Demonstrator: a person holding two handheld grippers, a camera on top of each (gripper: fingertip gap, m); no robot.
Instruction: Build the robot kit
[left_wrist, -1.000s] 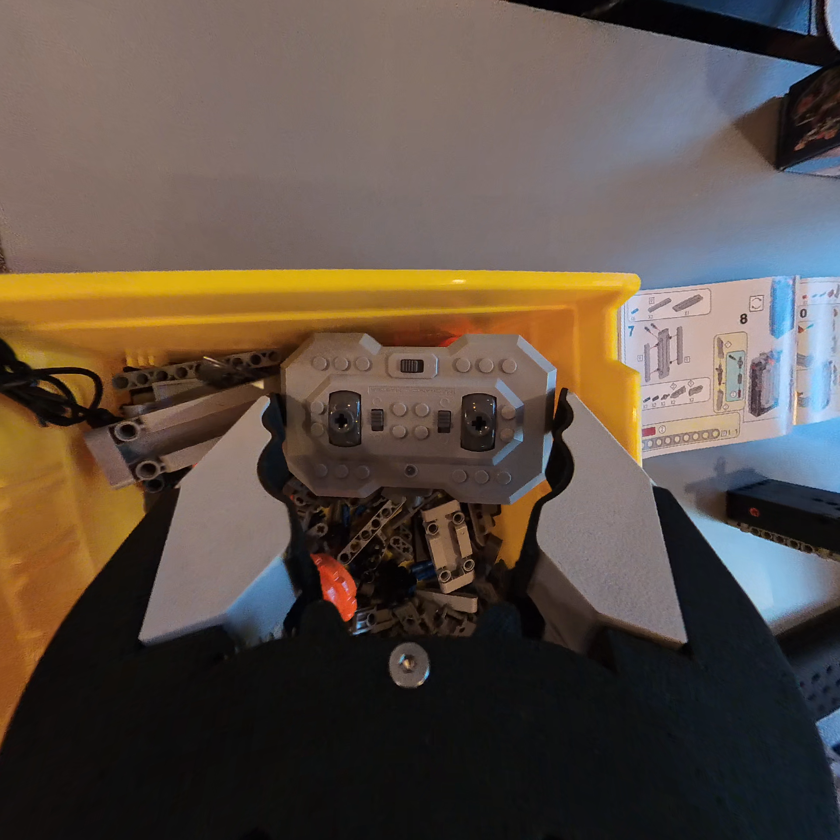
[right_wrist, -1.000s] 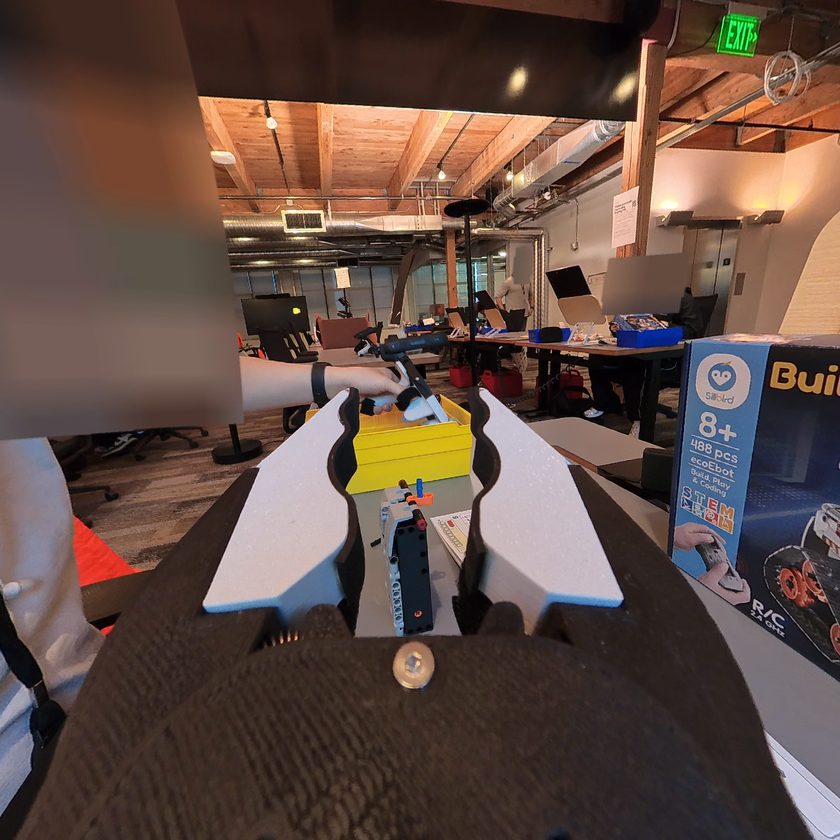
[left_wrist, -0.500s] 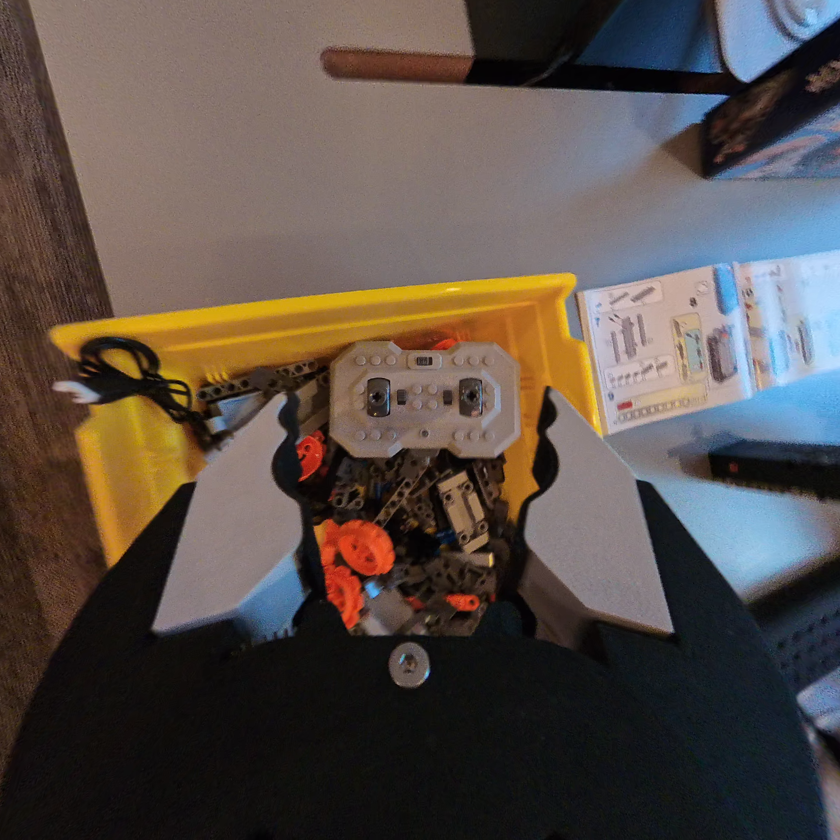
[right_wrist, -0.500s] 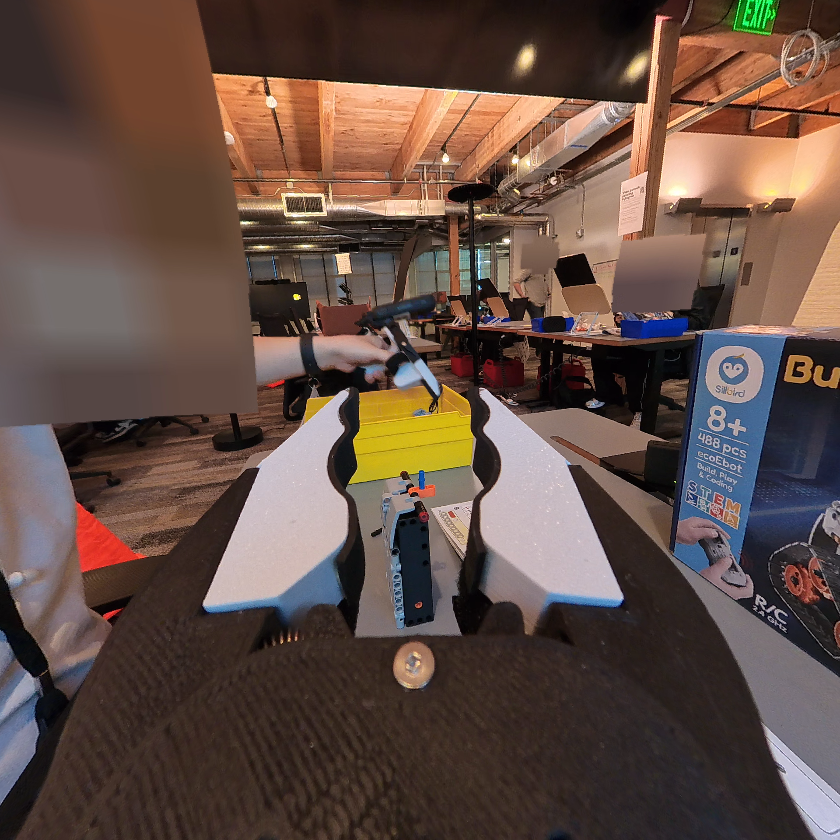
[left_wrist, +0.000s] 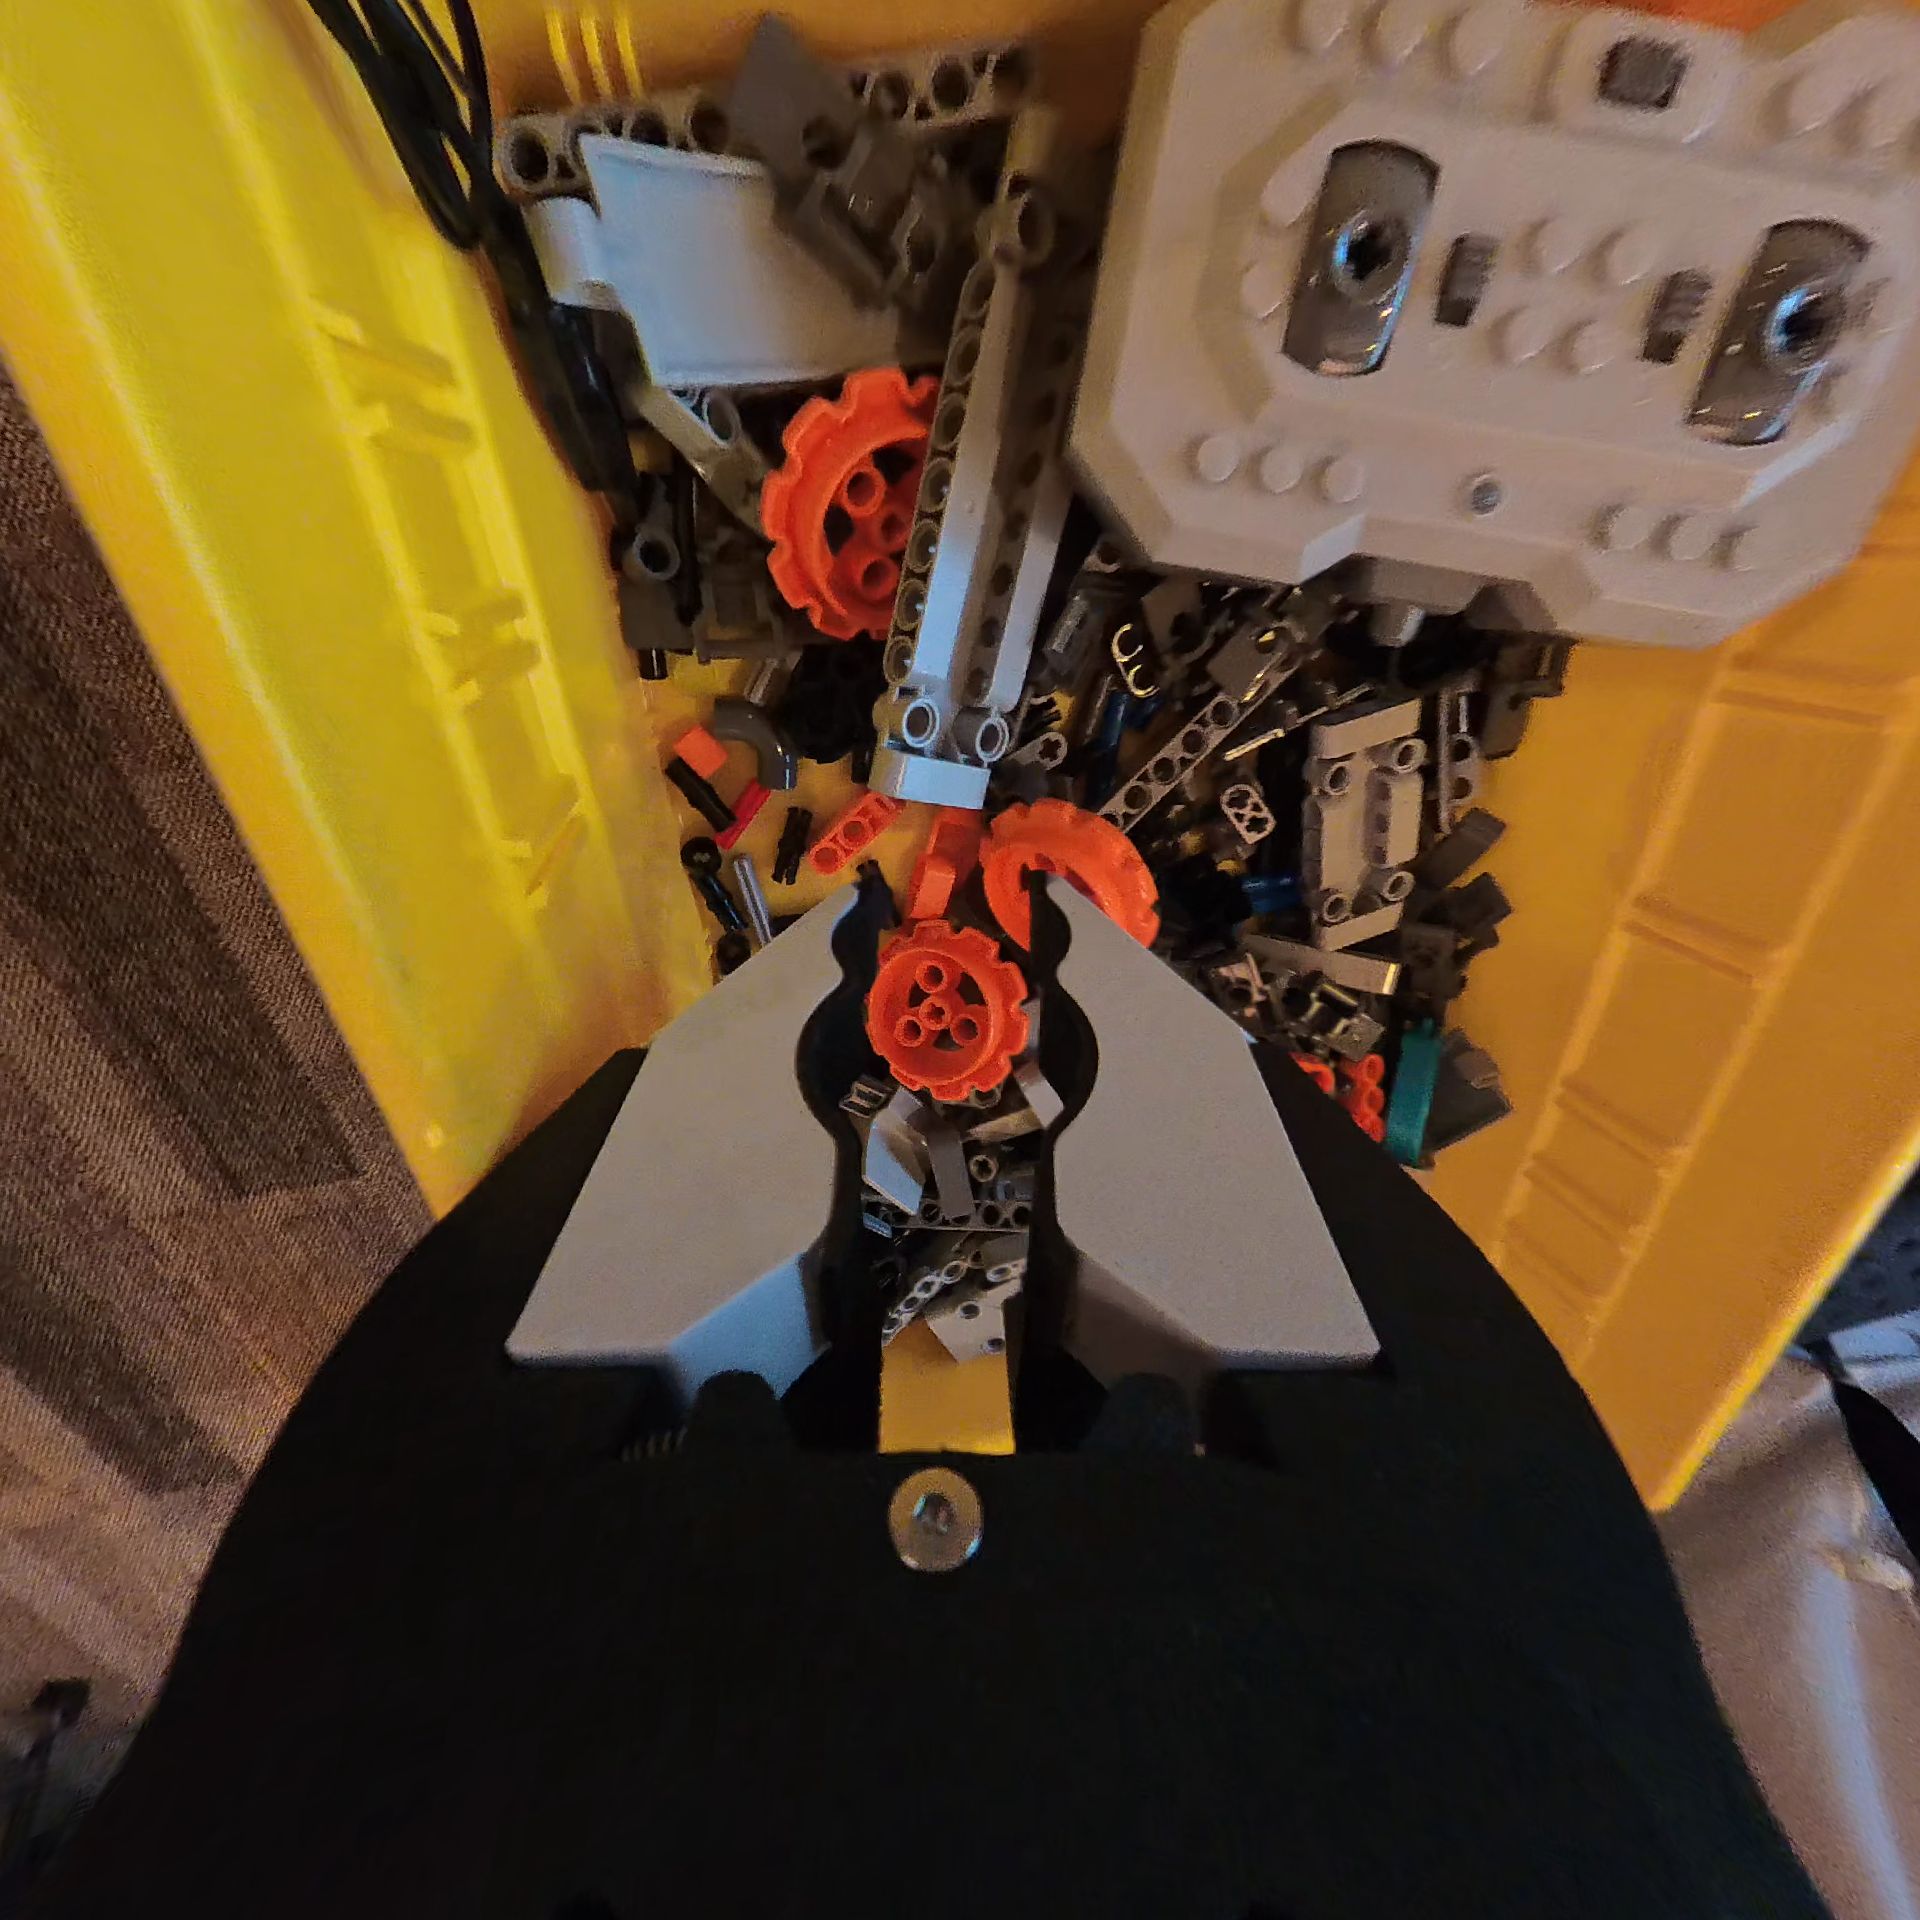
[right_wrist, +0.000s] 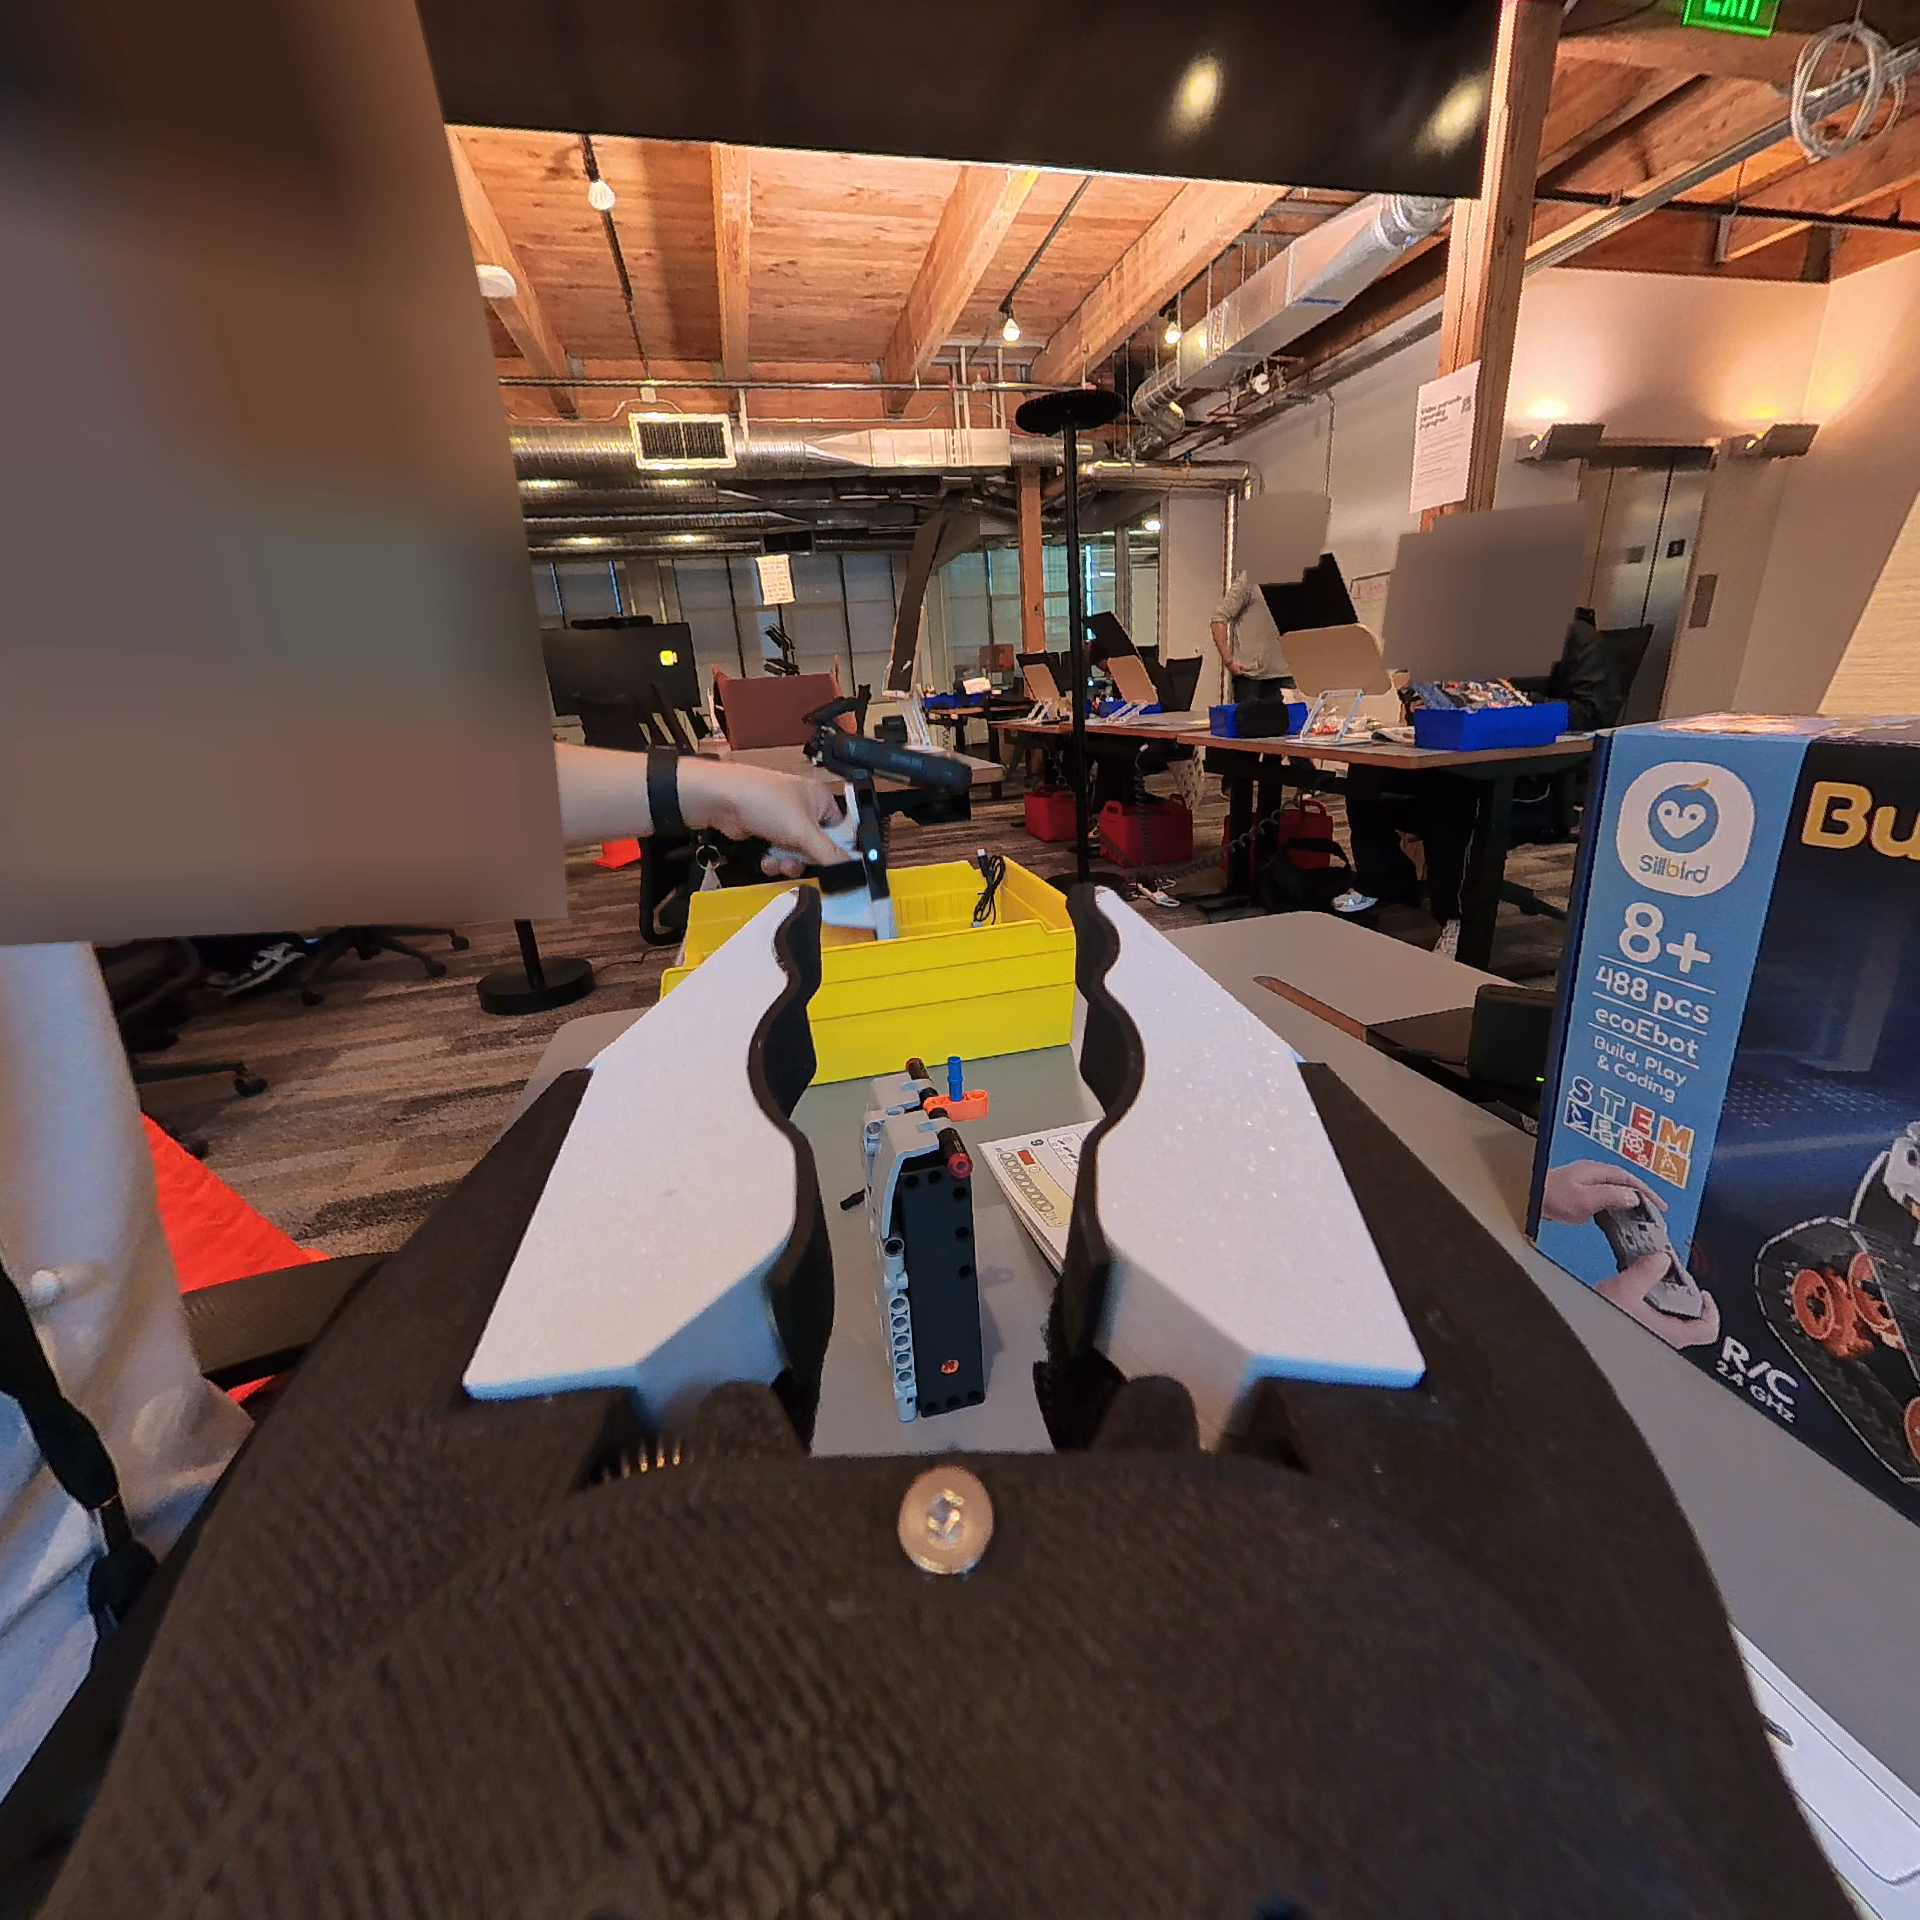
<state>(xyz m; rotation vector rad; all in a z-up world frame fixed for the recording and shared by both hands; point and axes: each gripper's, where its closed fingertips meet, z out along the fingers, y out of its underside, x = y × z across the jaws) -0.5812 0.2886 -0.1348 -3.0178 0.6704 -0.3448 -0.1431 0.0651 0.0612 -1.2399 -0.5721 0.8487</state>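
Note:
My left gripper is down inside a yellow bin of loose building parts. Its jaws have closed onto the rim of an orange gear wheel on both sides. A second orange gear lies just past the fingertips, and a third lies farther on beside a long grey beam. A grey remote controller rests on the pile at the upper right. My right gripper is open and empty above the table. A grey and black brick assembly stands on the table between its fingers.
In the right wrist view the yellow bin stands at the table's far end, with the left gripper reaching into it. An instruction booklet lies right of the assembly. A blue kit box stands at the right. A black cable hangs over the bin wall. The tips of one gripper are about 55 cm away from the tips of the other. The grey remote controller is about 9 cm from my left fingertips and 45 cm from my right.
My left gripper rose briefly, then dropped deep into the bin, shifted towards the orange gears and narrowed its jaws around one. My right gripper has stayed almost still and open.

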